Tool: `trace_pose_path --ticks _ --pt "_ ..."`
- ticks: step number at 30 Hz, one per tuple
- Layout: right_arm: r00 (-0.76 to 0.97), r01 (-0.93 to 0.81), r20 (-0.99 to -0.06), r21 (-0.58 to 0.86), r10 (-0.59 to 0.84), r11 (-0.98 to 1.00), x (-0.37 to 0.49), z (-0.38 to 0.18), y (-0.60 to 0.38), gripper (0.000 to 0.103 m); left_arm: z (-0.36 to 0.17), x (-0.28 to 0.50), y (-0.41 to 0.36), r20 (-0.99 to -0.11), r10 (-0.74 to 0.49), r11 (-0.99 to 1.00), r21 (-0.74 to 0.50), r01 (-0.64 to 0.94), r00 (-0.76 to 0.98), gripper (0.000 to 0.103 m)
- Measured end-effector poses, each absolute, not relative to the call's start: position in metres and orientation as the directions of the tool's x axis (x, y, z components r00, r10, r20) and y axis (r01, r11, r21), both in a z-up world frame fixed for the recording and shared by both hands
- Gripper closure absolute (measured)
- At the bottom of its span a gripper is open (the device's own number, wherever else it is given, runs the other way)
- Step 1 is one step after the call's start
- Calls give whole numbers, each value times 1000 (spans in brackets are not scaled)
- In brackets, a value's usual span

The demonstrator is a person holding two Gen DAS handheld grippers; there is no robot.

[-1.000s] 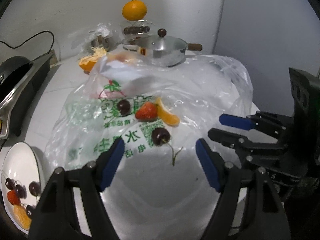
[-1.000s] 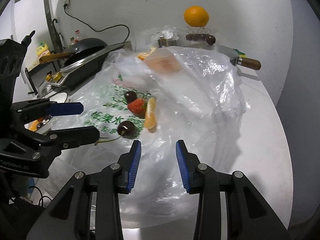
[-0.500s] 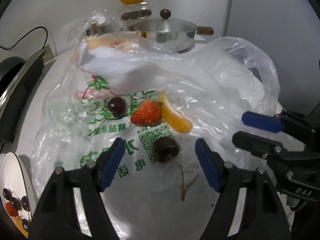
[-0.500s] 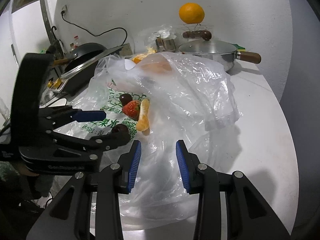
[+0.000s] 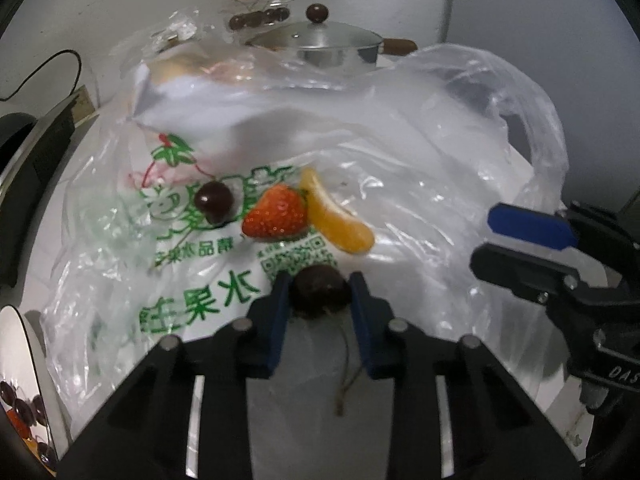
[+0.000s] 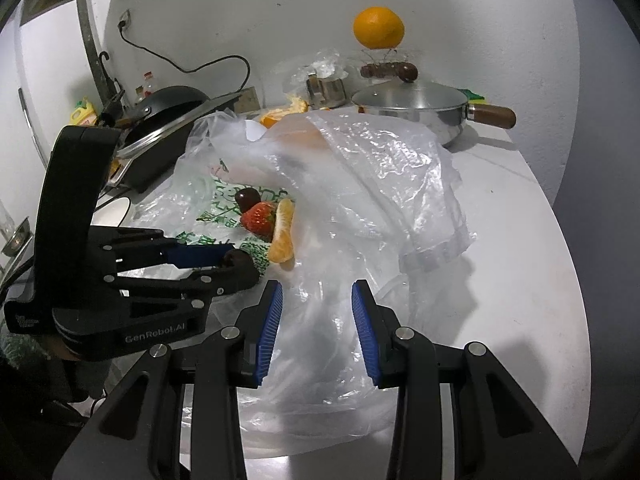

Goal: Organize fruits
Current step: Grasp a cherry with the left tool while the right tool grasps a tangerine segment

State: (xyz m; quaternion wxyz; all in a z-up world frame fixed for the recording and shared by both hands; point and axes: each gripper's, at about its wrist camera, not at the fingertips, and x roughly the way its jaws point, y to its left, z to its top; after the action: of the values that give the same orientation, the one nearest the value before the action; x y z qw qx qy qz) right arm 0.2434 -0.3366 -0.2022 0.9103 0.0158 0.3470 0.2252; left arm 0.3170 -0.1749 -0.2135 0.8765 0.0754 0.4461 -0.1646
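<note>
The left tool [image 5: 319, 294] is clenched on a dark, glossy cherry [image 5: 319, 290] (stem trailing toward the camera) lying on the plastic bag [image 5: 420, 168], just in front of the strawberry [image 5: 276, 214]. The next move is probably a gentle lift toward the plate [image 5: 28, 344] left of the bag. The right tool [image 6: 316, 316] hovers released.

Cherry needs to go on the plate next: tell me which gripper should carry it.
Left. The left gripper has its fingers closed on the cherry; the right gripper is open, over plastic bag.
</note>
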Motion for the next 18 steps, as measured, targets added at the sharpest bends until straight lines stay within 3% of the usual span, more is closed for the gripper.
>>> trace_pose_path --ticks 18 --pt "667 -440 -621 118 412 890 246 -184 -291 65 -180 288 -131 -735 -297 924 -62 376 609 73"
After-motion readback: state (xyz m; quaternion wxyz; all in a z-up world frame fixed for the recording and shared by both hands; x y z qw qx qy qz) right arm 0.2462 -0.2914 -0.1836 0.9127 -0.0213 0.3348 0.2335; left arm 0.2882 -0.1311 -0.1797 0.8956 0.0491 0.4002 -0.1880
